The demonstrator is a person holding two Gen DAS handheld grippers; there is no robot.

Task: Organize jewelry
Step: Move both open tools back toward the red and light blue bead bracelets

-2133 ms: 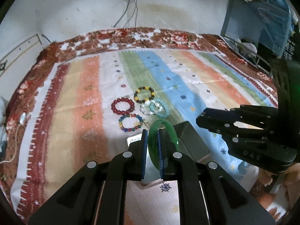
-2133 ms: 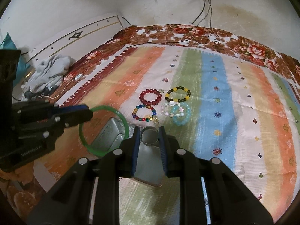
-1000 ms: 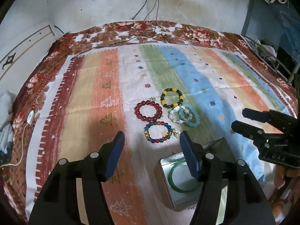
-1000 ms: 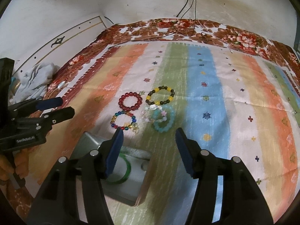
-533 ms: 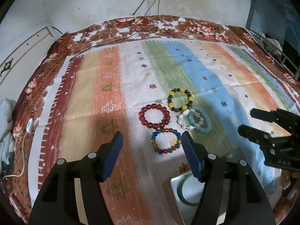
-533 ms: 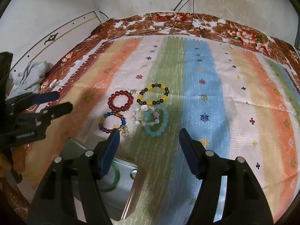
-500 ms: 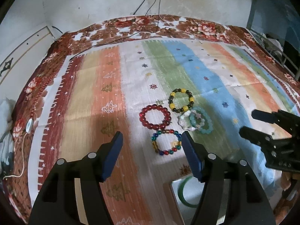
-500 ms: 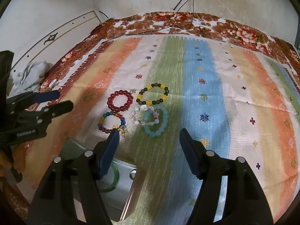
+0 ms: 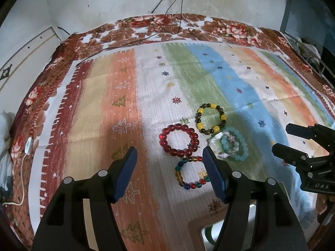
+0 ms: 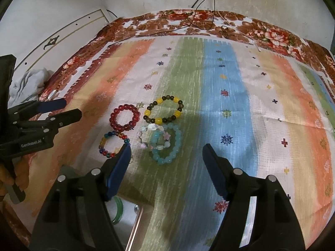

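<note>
Several bead bracelets lie together on the striped bedspread (image 9: 125, 108): red (image 9: 161, 140), yellow-and-dark (image 9: 200, 110), multicolour (image 9: 178, 174), turquoise (image 9: 244, 146) and a clear one (image 9: 217, 138) over the turquoise. My left gripper (image 9: 169, 163) hangs open just short of the red and multicolour bracelets, holding nothing. In the right wrist view my right gripper (image 10: 166, 146) stands open, empty, above the turquoise bracelet (image 10: 178, 140), beside the multicolour one (image 10: 102, 142). A metal tin (image 10: 129, 215) at the near edge holds a green bangle (image 10: 119, 211).
A grey cloth heap (image 10: 27, 83) lies off the bed's left side. Black cables (image 9: 167, 6) run down the far wall onto the floral blanket. A white corded switch (image 9: 28, 144) lies at the left edge. A person's hand (image 10: 8, 175) grips the left tool.
Both grippers, then shut on the green bangle and a silver ring, have let go over the tin and opened. They moved forward and down toward the bracelets; the tin slid to the frames' bottom.
</note>
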